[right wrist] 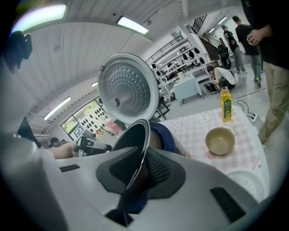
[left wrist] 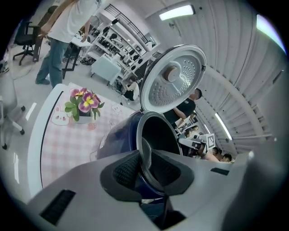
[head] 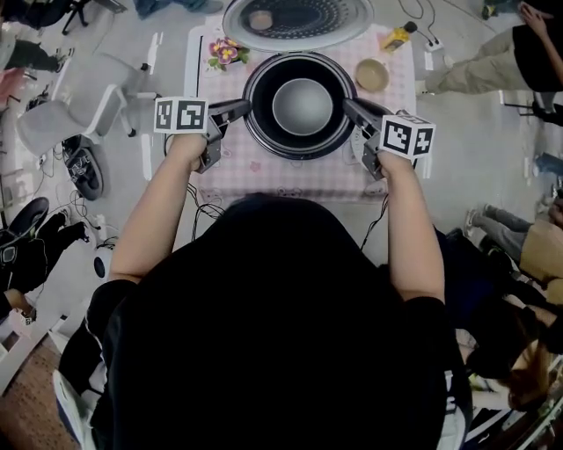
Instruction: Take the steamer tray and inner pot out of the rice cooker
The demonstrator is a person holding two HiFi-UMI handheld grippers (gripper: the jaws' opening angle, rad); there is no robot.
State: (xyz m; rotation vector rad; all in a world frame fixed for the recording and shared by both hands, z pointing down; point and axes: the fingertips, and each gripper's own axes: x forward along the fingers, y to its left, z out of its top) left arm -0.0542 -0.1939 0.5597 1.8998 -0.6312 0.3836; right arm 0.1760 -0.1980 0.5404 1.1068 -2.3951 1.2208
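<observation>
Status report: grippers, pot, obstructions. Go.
Left gripper and right gripper both clamped on inner pot rim, opposite sides. Pot inside rice cooker, lid up. Nothing over the pot.

I wear a black shirt (head: 281, 352) with short sleeves (head: 113, 308); my left gripper (head: 239, 109) and right gripper (head: 350, 106) look dark grey from above; each carries a white cube (head: 180, 115) printed with black square markers; seen along the jaws, the shells are smooth pale grey with dark slot-shaped recesses; the pads (left wrist: 126, 168) are black, rounded and finely dimpled.
</observation>
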